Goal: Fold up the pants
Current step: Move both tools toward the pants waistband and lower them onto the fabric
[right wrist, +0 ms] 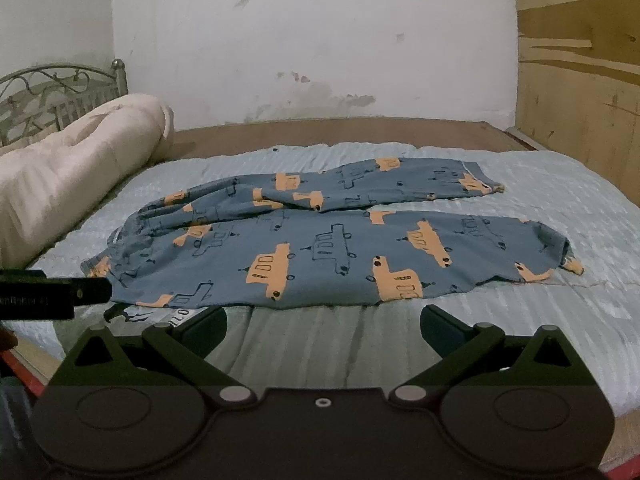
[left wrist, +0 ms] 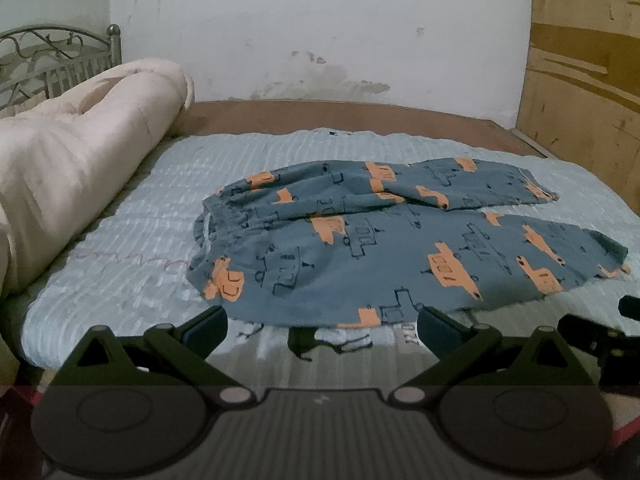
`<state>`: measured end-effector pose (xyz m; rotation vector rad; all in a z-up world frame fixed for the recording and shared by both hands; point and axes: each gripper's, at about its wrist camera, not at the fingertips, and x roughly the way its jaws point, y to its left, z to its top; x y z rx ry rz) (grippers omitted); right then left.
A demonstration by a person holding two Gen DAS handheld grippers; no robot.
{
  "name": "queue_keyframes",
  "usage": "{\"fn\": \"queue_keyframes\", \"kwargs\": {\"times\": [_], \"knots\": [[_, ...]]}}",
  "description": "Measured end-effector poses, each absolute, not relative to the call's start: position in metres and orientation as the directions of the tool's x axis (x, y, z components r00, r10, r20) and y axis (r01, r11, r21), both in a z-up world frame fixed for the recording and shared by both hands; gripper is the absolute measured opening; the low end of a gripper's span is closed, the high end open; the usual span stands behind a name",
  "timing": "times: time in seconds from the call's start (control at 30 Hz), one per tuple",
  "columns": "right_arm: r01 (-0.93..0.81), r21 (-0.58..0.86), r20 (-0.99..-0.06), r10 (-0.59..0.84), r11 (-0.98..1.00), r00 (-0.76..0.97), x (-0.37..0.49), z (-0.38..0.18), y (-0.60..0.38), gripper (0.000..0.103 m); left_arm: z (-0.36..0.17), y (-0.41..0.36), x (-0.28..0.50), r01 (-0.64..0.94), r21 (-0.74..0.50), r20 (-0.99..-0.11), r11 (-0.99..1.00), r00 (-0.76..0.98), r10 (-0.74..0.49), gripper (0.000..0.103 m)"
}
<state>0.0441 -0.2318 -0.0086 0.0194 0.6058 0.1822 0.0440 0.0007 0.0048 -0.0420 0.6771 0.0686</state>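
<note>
The pants [right wrist: 320, 240] lie spread across the middle of the bed [right wrist: 560, 320], waistband toward its left edge, cuffs toward its right; the near leg runs along the front edge. Left gripper [left wrist: 322, 326] and right gripper [right wrist: 322, 326] hover just before that edge, fingers wide, holding nothing. The fabric looks light, soft and limp; judged best pinched at waistband and cuff.

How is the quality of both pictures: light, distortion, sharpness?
Left wrist view: dim, even light, strong fisheye bending with dark corners; the pants look soft, the left tool casts a shadow on the bedcover. Right wrist view: same dimness and bending; no glare.
</note>
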Motion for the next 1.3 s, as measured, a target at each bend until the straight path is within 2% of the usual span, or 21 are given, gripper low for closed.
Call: {"fn": "queue_keyframes", "kwargs": {"times": [0.5,0.93,1.3], "knots": [[-0.212,0.081,-0.583,0.219,0.974,0.783,0.108,-0.005,-0.230,0.102,0.010,0.011,0.106,-0.092,0.007,-0.655,0.996,0.752,0.074,0.103],[-0.303,0.052,-0.637,0.265,0.952,0.724,0.205,-0.001,-0.214,0.102,0.014,0.034,0.187,-0.135,0.019,-0.659,0.991,0.743,0.114,0.103],[-0.359,0.004,-0.637,0.279,0.933,0.718,0.286,-0.001,-0.201,0.102,0.012,0.060,0.262,-0.167,0.075,-0.643,0.983,0.746,0.176,0.103]]}}
